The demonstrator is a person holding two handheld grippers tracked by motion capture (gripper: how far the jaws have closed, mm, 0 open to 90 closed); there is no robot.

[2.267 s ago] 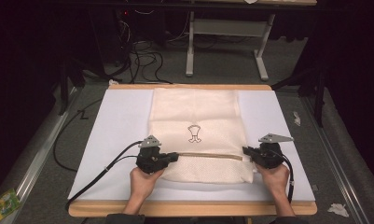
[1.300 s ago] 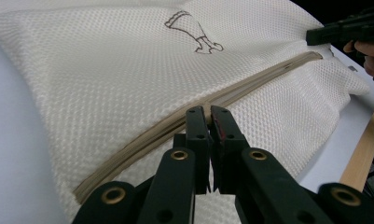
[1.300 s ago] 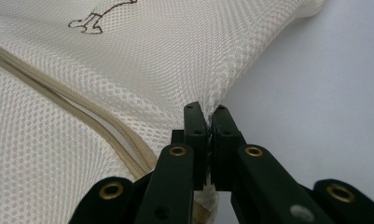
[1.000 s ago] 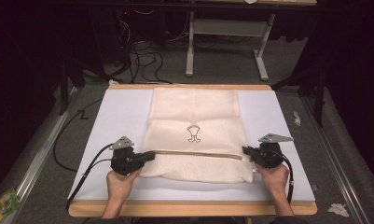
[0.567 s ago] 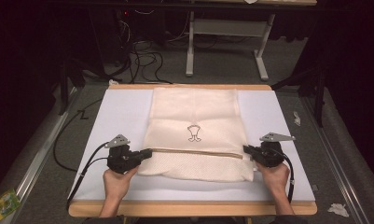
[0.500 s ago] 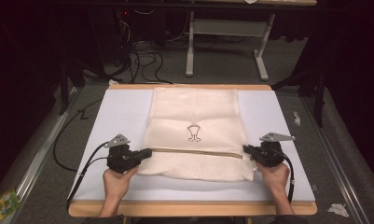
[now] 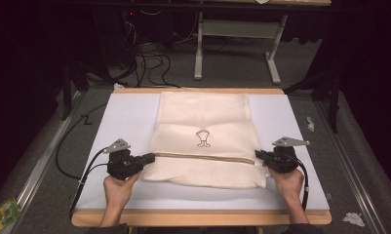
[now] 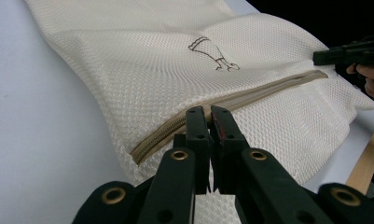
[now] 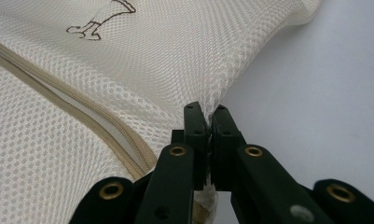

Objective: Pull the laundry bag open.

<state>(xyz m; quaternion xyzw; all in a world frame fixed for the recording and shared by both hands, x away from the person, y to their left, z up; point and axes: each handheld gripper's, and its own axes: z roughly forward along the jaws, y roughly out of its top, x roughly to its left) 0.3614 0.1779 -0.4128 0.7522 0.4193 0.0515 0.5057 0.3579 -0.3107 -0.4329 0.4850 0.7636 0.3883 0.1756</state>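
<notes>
A cream mesh bag (image 7: 203, 114) with a small brown emblem (image 7: 203, 138) lies flat on the white table top (image 7: 127, 114). A tan zipper (image 7: 205, 157) crosses its near part from side to side. My left gripper (image 7: 153, 157) (image 8: 209, 109) is shut at the zipper's left end, near the bag's left edge. The jaws hide the pull (image 8: 211, 122). At the bag's right edge my right gripper (image 7: 257, 154) (image 9: 207, 109) is shut on a pinch of mesh (image 9: 217, 95), just past the zipper's right end. A hand holds each gripper.
The wooden front edge of the table (image 7: 198, 218) runs close under both hands. Bare white surface lies left and right of the bag. Cables (image 7: 76, 161) trail off the left side. Dark floor, table legs (image 7: 199, 48) and wires are beyond the far edge.
My left gripper has slid left along the zipper, from over the bag to its left edge, and stopped there. The right gripper has held still on the right edge.
</notes>
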